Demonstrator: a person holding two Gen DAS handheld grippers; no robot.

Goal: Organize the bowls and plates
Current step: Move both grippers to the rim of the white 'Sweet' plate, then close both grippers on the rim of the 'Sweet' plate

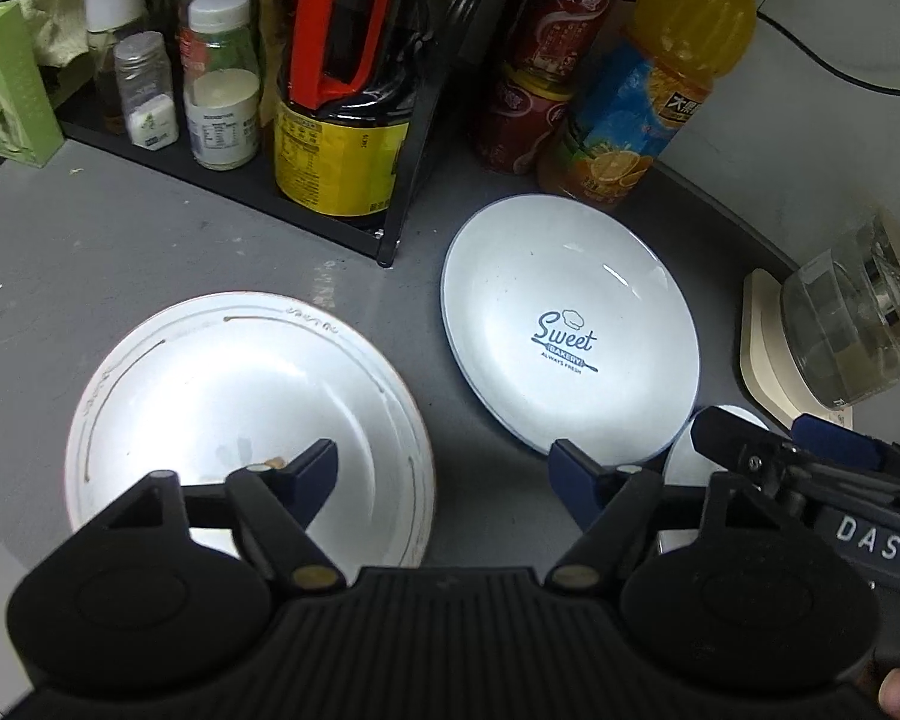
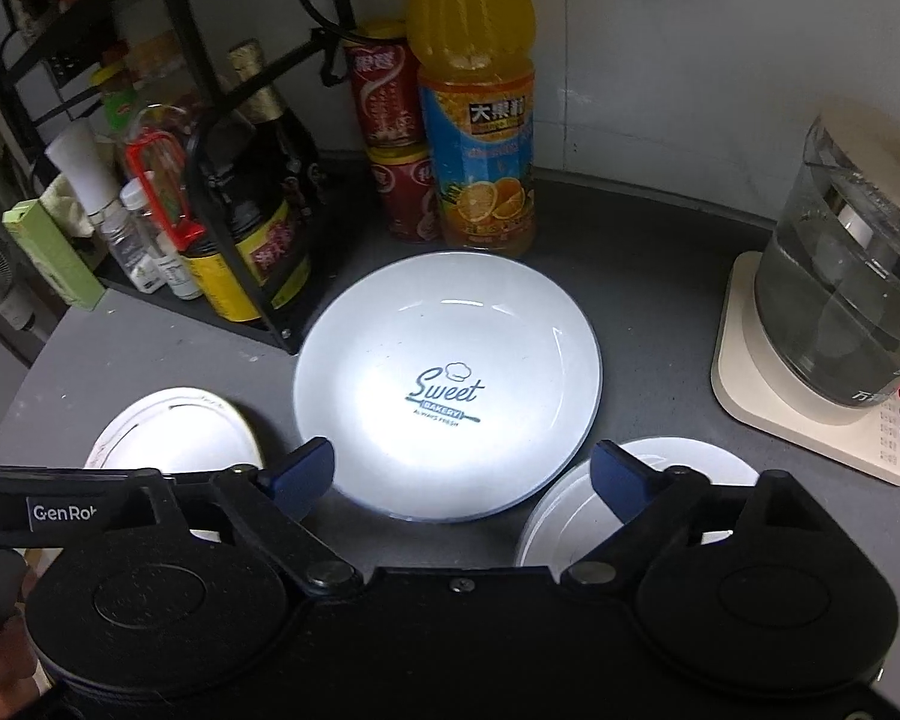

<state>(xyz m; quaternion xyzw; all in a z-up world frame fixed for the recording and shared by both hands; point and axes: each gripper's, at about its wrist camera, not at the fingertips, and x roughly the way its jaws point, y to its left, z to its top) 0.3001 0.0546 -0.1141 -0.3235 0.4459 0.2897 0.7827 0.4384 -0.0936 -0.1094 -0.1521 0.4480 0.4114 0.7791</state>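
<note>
A home kitchen: a condiment rack (image 2: 168,138), orange juice bottle (image 2: 480,138) and glass kettle (image 2: 846,276) crowd the countertop (image 1: 90,252).

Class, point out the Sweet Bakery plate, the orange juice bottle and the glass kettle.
Sweet Bakery plate (image 2: 447,390), right wrist view, on its printed centre.
Orange juice bottle (image 2: 480,138), right wrist view, on its label.
Glass kettle (image 2: 846,276), right wrist view, on its clear wall.
</note>
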